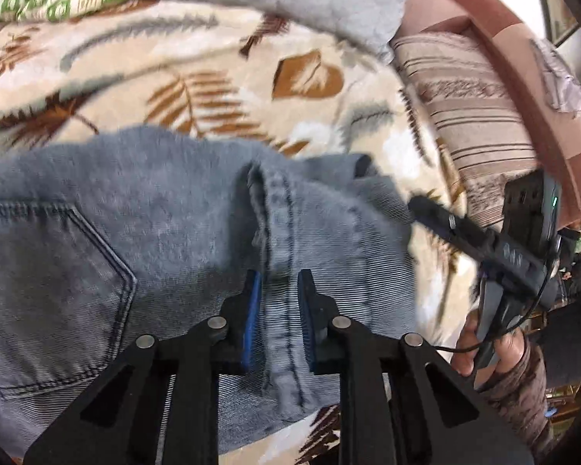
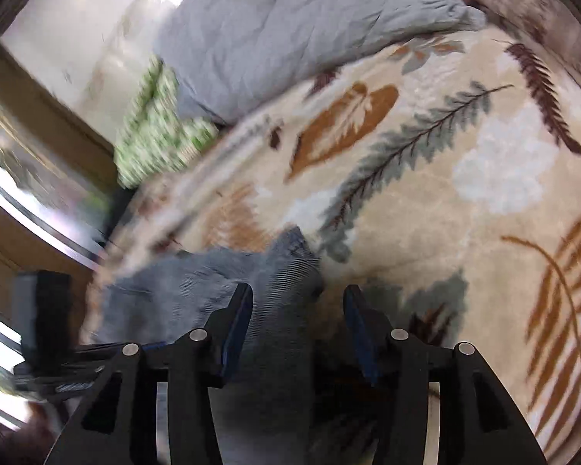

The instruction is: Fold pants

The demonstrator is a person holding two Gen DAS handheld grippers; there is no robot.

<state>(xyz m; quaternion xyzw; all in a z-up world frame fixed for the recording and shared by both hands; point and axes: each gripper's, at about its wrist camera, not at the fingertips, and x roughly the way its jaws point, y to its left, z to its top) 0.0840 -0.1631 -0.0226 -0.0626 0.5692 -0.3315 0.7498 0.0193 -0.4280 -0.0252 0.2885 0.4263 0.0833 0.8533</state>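
Grey-blue jeans (image 1: 166,232) lie on a cream blanket with a leaf print (image 1: 220,62), back pocket to the left. My left gripper (image 1: 278,302) hovers over the centre seam, which runs between its blue pads; the pads stand a little apart and do not press the cloth. In the right wrist view a bunched end of the jeans (image 2: 213,275) lies under and between the fingers of my right gripper (image 2: 298,321), which stands open and wide. The left wrist view shows the right gripper (image 1: 426,209) at the jeans' right edge, held by a hand (image 1: 488,345).
A grey quilt (image 2: 275,35) and a green-and-white patterned cloth (image 2: 155,131) lie at the far side of the blanket. A striped cushion (image 1: 472,116) and a pink-brown board (image 1: 523,58) bound the right. The bed's edge and wooden furniture (image 2: 38,124) are on the left.
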